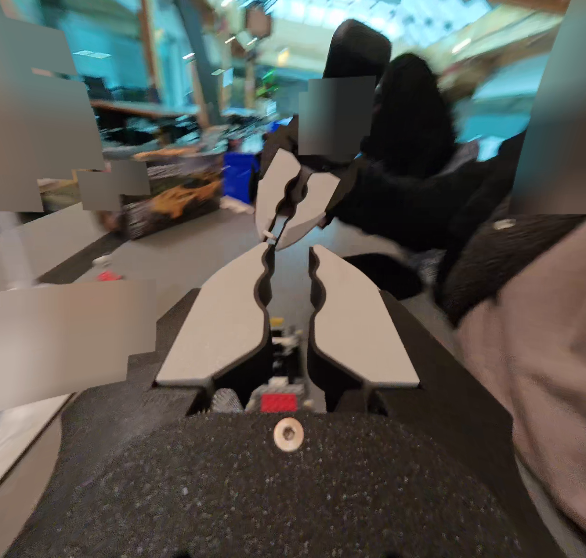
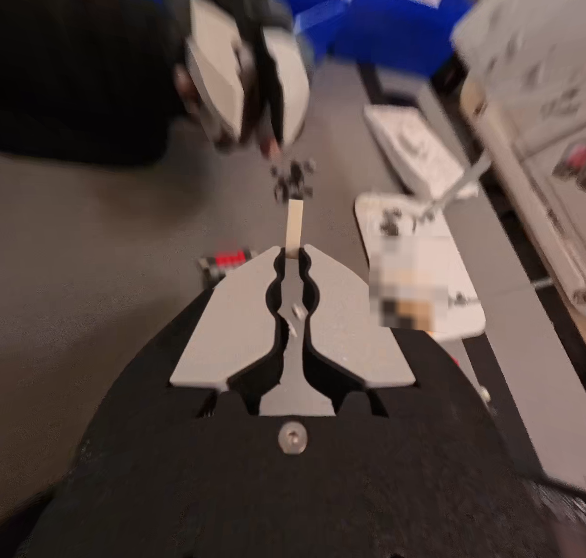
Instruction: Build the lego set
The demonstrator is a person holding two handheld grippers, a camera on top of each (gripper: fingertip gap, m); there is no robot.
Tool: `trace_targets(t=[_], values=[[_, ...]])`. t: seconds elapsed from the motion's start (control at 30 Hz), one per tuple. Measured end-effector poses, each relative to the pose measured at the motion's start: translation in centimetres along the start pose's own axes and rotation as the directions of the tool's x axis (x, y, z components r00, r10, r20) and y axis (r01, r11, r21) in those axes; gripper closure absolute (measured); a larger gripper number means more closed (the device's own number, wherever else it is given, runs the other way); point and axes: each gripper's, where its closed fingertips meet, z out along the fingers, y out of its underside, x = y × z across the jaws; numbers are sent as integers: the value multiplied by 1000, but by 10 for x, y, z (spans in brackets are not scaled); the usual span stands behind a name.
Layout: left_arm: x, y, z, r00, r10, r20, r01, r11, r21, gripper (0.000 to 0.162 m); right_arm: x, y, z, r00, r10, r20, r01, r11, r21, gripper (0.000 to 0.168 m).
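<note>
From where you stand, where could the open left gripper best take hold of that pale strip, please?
Probably the free far end of the pale strip, from the side opposite the right gripper, which pinches its near end. It juts straight out, narrow, so closing across its width looks easiest.

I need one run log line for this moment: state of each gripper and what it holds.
left gripper: open, empty | right gripper: shut on thin white lego piece | black lego parts: on grey table ahead

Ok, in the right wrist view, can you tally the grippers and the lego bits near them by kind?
Hand-held gripper: 2 (right, left)
Pale strip: 1
Red brick block: 1
Cluster of black pieces: 1
Total: 5
</note>
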Motion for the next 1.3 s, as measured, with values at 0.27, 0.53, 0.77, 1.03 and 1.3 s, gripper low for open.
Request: trace_targets(t=[0.27,0.53,0.77,1.03,1.3], values=[[-46,46,-24,847,163,507,-30,965,-261,155,19,138,43,971,-35,237,148,867,-476,161],[-46,73,-28,844,167,510,11,945,-327,154,22,162,46,959,-4,283,163,824,-542,161],[-45,77,-26,851,157,501,24,942,-335,153,24,162,46,957,1,289,164,821,-547,152],[-47,68,-32,831,137,539,34,955,-295,160,38,104,34,995,51,88,-23,955,-295,152],[-56,41,-49,756,125,642,-7,983,-182,162,68,27,-9,906,291,-308,-243,952,185,164]])
